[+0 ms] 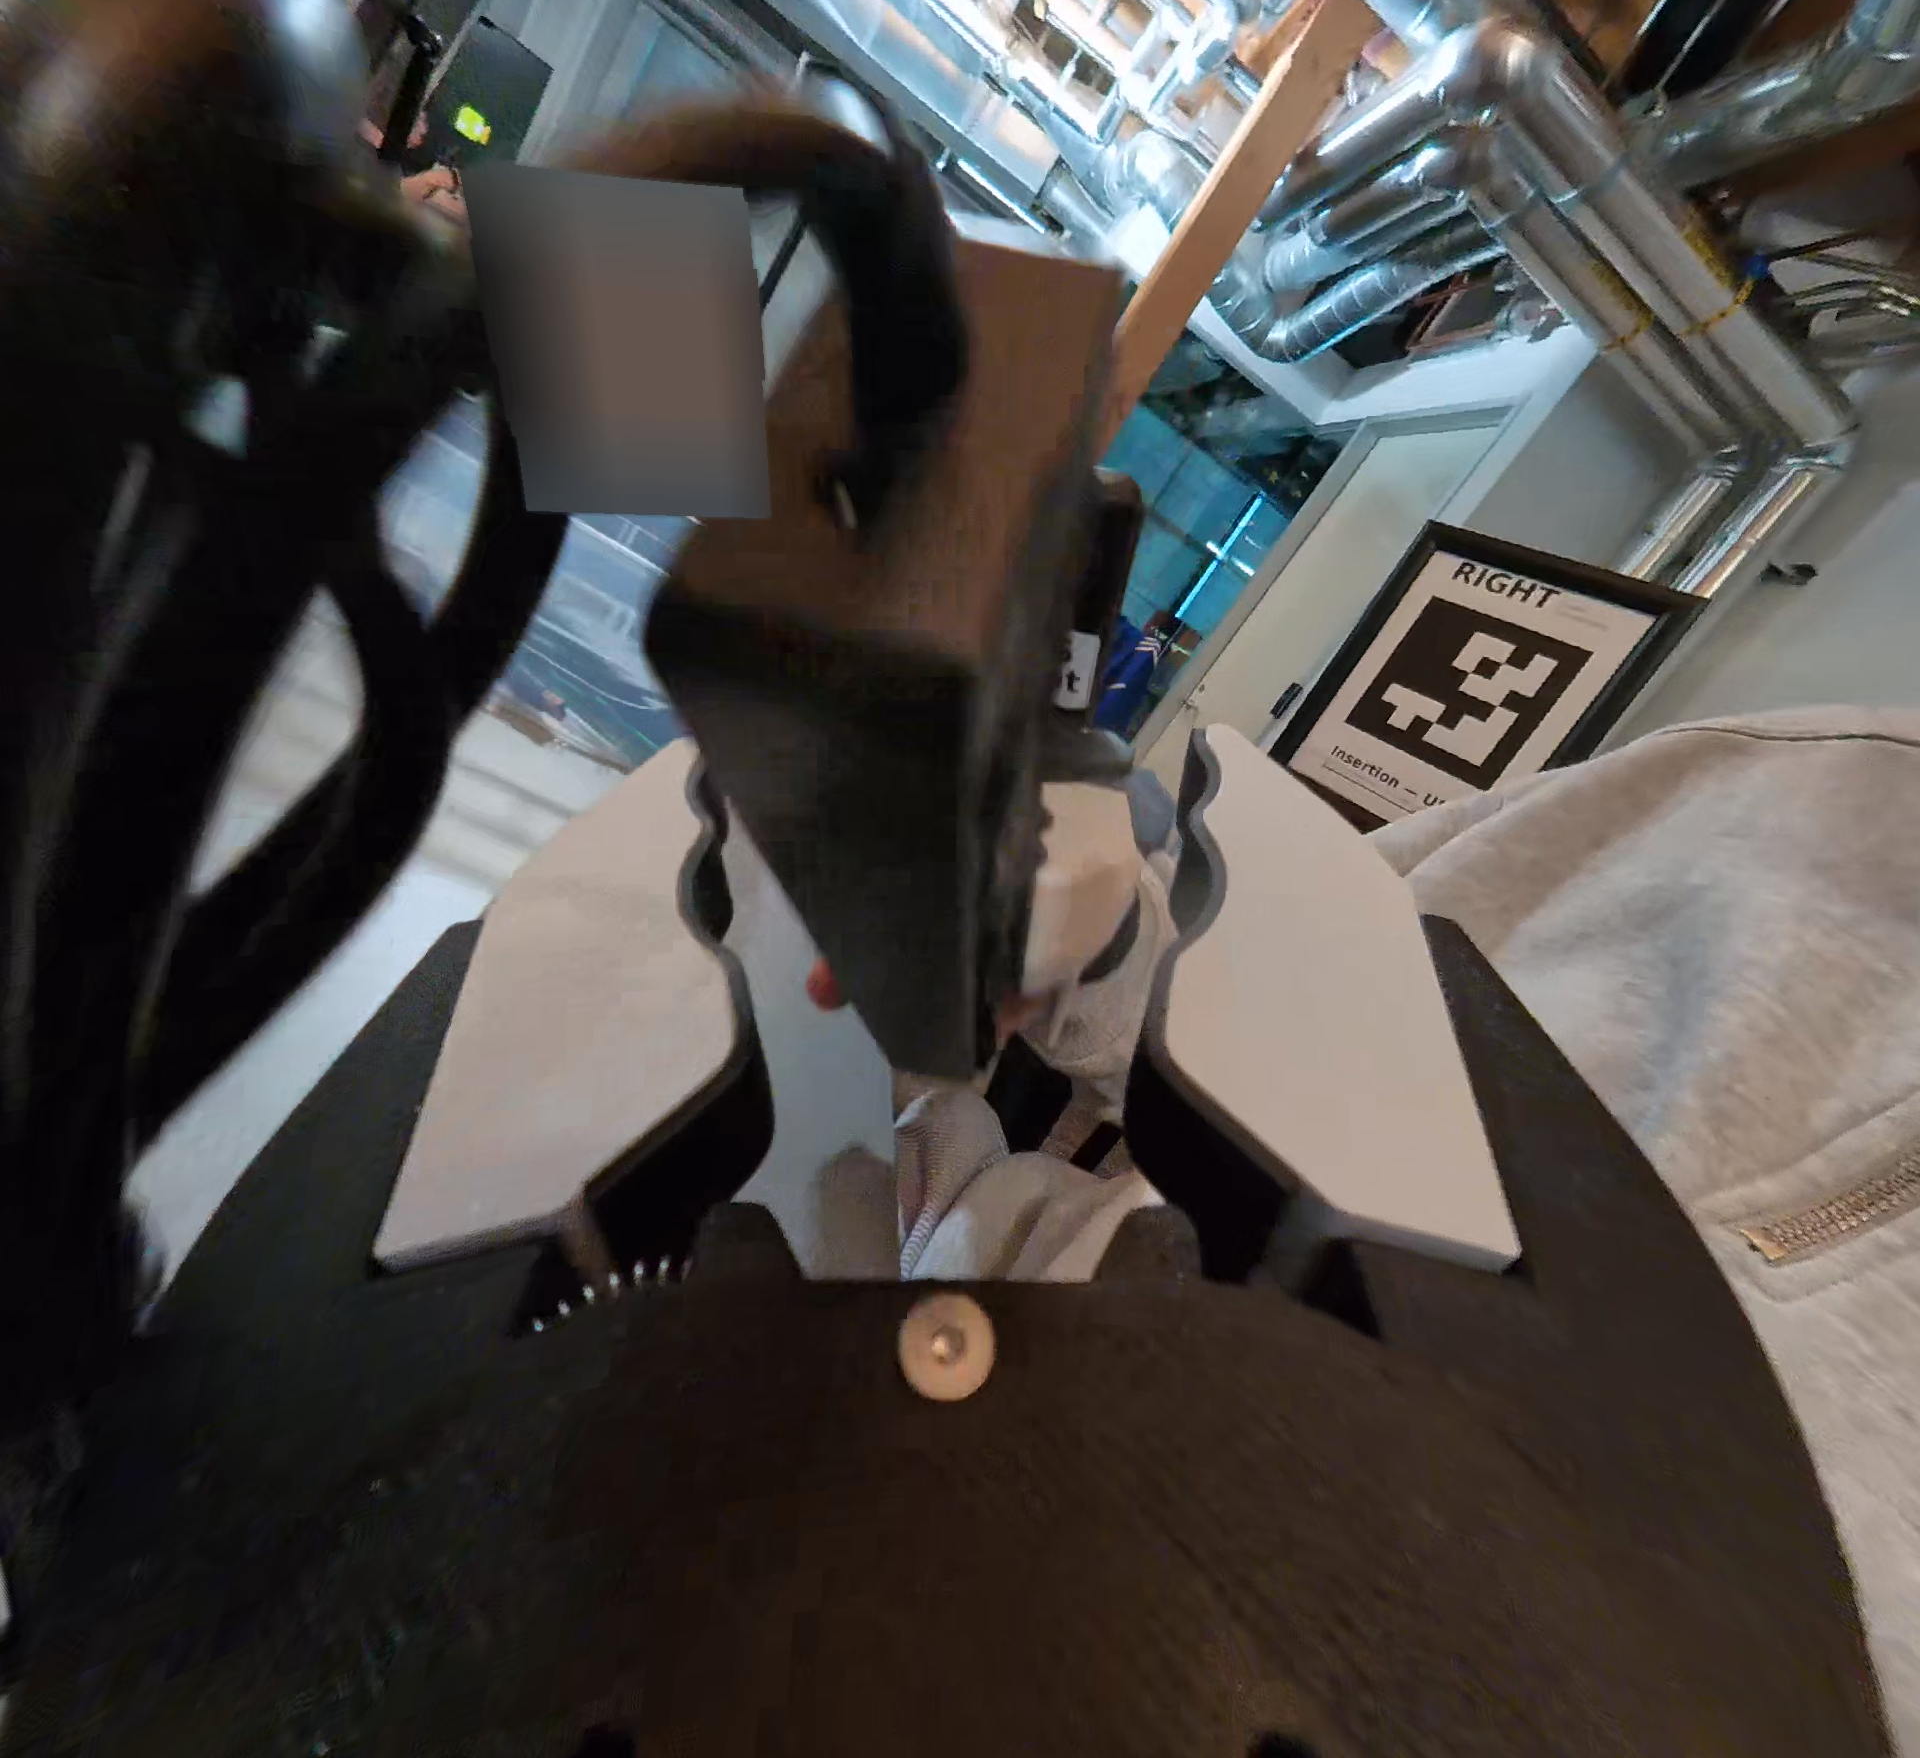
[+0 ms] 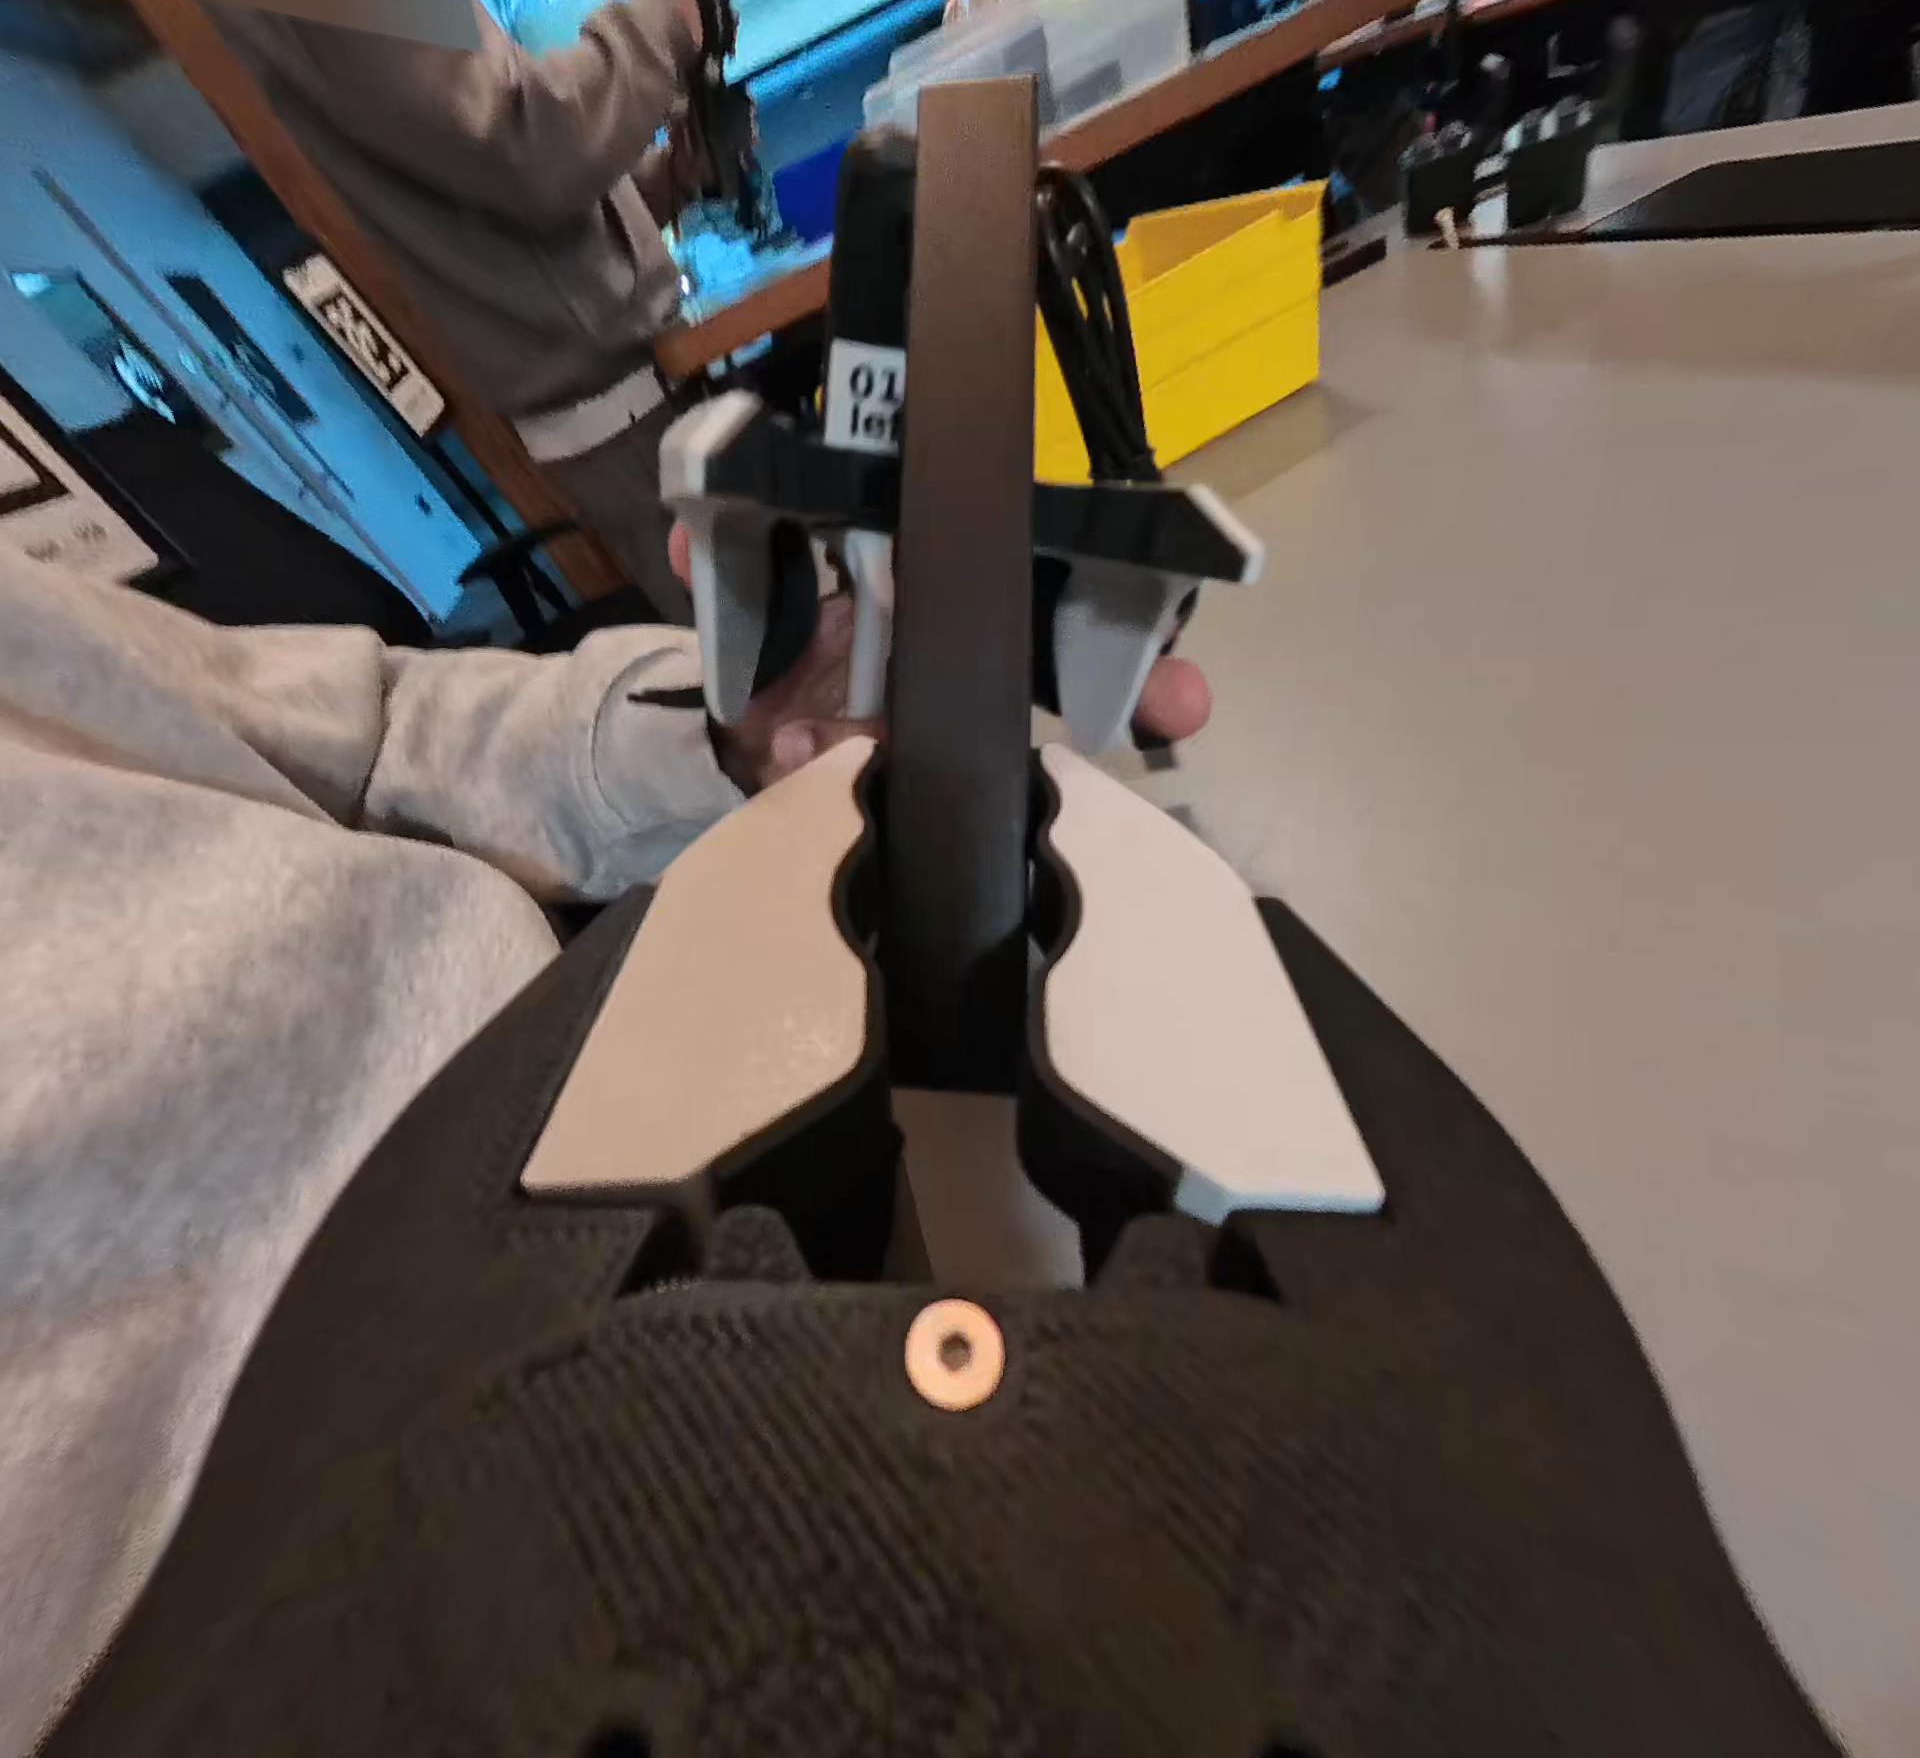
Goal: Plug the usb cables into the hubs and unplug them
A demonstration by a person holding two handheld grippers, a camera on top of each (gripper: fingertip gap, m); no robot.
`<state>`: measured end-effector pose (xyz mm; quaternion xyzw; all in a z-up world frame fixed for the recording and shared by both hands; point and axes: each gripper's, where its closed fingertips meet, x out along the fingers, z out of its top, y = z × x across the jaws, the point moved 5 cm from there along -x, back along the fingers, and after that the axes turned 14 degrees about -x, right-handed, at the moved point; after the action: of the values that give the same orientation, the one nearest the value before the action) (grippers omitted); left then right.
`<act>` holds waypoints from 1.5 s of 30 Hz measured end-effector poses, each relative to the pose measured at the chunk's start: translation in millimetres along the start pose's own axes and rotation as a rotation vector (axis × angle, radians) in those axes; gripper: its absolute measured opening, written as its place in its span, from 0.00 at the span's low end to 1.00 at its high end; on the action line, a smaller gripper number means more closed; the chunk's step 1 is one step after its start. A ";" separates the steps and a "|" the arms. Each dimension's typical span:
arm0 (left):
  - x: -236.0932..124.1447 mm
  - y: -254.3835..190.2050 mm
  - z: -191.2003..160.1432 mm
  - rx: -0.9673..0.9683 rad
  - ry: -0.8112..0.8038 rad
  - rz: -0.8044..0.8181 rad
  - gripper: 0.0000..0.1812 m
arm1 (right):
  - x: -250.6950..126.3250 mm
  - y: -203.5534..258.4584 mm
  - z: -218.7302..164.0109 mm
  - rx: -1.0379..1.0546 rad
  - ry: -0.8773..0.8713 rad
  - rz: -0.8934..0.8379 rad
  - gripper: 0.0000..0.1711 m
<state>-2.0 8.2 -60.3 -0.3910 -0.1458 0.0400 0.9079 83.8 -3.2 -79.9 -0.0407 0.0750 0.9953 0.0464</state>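
My right gripper (image 2: 954, 835) is pinching a dark, flat rectangular block, the hub (image 2: 961, 503), by its lower end. Seen edge-on in the right wrist view, it stands upright between the white fingers (image 2: 727, 981) as a narrow dark slab with a matte surface, held up above the beige table (image 2: 1558, 669). Both pads press its sides.

From my left wrist view the same hub (image 1: 883, 669) looks broader: a brown-black box with a finely textured face, tilted, with a black cable (image 1: 894, 254) looping off its upper end. I cannot make out any ports on it; motion blur smears its edges. The left gripper (image 1: 945, 867) stands spread wide, its white fingers (image 1: 582, 981) well apart and touching nothing, the hub's lower end showing in the gap between them.

In the right wrist view, that left gripper (image 2: 914, 659) appears beyond the hub, held by a hand (image 2: 821, 669) in a grey sleeve (image 2: 499, 752). A yellow bin (image 2: 1216, 326) sits on the table behind it. A framed marker sign (image 1: 1475, 680) leans at the right of the left wrist view.
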 end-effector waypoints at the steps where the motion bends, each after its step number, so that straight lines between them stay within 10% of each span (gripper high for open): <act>1: 0.6 0.6 -1.1 0.007 0.011 0.006 0.48 | -5.3 -4.2 3.5 0.025 -0.038 -0.008 0.15; 8: 9.7 7.4 -24.0 0.053 0.165 0.042 0.42 | -76.3 -28.0 55.6 -0.111 -0.354 -0.262 0.15; 22: 8.5 17.4 -25.6 0.008 0.176 0.062 0.35 | -218.5 -75.4 87.6 -0.323 -0.360 -0.947 0.15; 45: 7.2 17.4 -24.8 0.004 0.163 0.068 0.34 | -251.8 -150.8 6.9 0.125 -0.098 -1.117 0.15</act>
<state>12.9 4.3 -87.3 -0.3959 -0.0580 0.0390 0.9156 348.0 124.6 -72.9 -0.0249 0.0987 0.8139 0.5720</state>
